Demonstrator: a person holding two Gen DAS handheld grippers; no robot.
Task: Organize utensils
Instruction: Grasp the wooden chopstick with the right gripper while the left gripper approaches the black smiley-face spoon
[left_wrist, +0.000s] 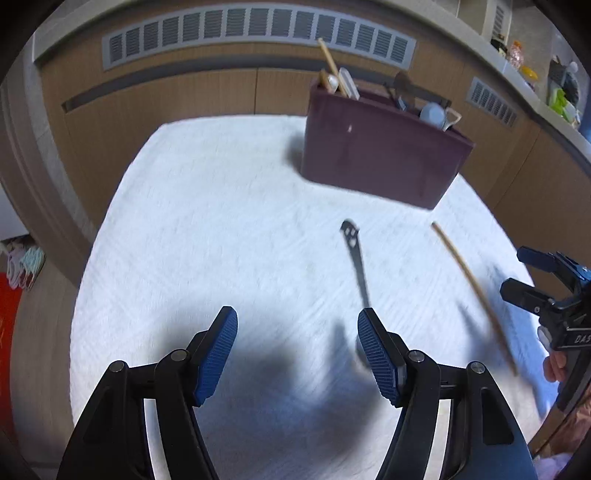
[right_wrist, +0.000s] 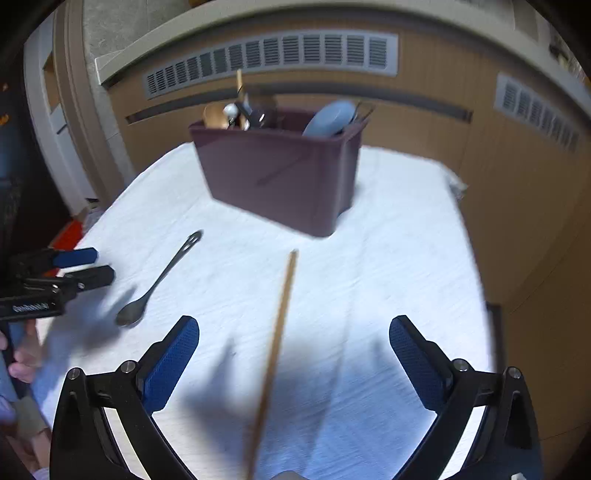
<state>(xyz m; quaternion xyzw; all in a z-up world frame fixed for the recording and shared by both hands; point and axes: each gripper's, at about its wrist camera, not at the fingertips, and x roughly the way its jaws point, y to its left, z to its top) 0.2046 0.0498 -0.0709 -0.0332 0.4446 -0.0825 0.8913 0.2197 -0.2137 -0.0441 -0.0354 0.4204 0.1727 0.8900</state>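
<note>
In the left wrist view, the left gripper (left_wrist: 297, 354) is seen at the lower centre of the frame with its jaws released and nothing between the pads. The metal spoon (left_wrist: 357, 275) lies on the white cloth (left_wrist: 207, 221) just right of centre, its bowl hidden behind the right-hand finger. Further right, the wooden chopstick (left_wrist: 476, 291) lies diagonally on the cloth. The maroon bin (left_wrist: 380, 155) stands at the upper right of centre.

In the right wrist view, the spoon is found at the lower left and the bin at the upper centre. The right gripper (right_wrist: 294, 363) is seen at the lower centre, its jaws spread wide. The chopstick runs up between the fingers, touched by neither pad as far as the blur allows.

The bin is seen to be already loaded with wooden utensils (right_wrist: 216, 116) and a blue dish (right_wrist: 332, 120). The task is judged to be well advanced. Two items remain to be collected: the spoon and the chopstick. Neither is yet gripped.
</note>
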